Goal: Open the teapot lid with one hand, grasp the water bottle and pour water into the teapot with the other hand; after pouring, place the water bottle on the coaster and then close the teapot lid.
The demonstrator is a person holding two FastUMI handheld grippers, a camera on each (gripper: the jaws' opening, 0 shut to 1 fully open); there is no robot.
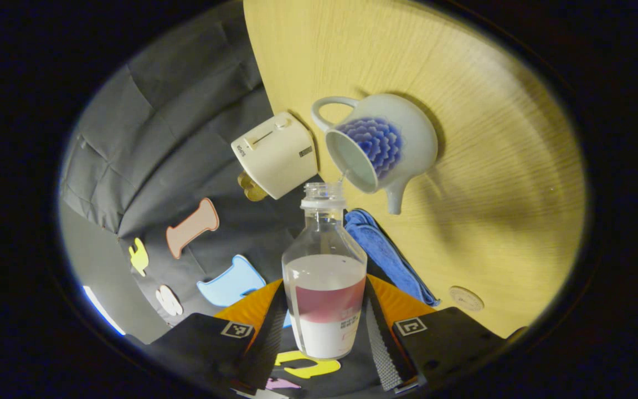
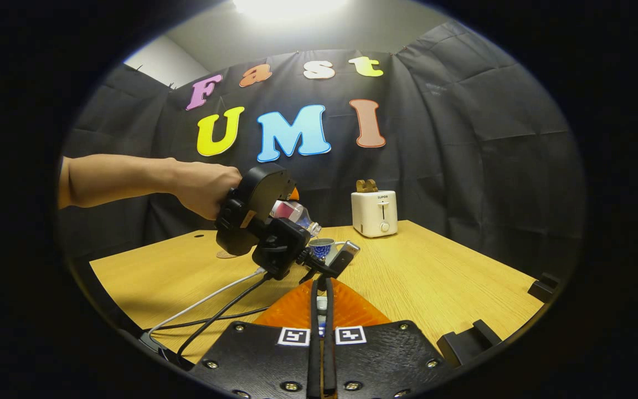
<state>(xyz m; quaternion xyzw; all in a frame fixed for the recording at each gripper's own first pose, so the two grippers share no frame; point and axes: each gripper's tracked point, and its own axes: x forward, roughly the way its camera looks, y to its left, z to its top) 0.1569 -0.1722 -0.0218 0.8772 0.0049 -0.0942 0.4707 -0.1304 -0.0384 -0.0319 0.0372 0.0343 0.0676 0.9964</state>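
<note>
Pouring now, the left gripper [image 1: 324, 327] holds the water bottle [image 1: 325, 288] between its fingers, tipped with its mouth just above the open teapot [image 1: 382, 147] on the bench [image 1: 507, 183].

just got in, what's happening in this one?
Mid-pour. The left gripper is shut on the bottle, tipped so its mouth sits at the open teapot, with a thin stream going in. The right gripper has its fingers nearly together around something small, likely the lid. The coaster lies bare by a blue cloth; a toaster stands farther back.
</note>
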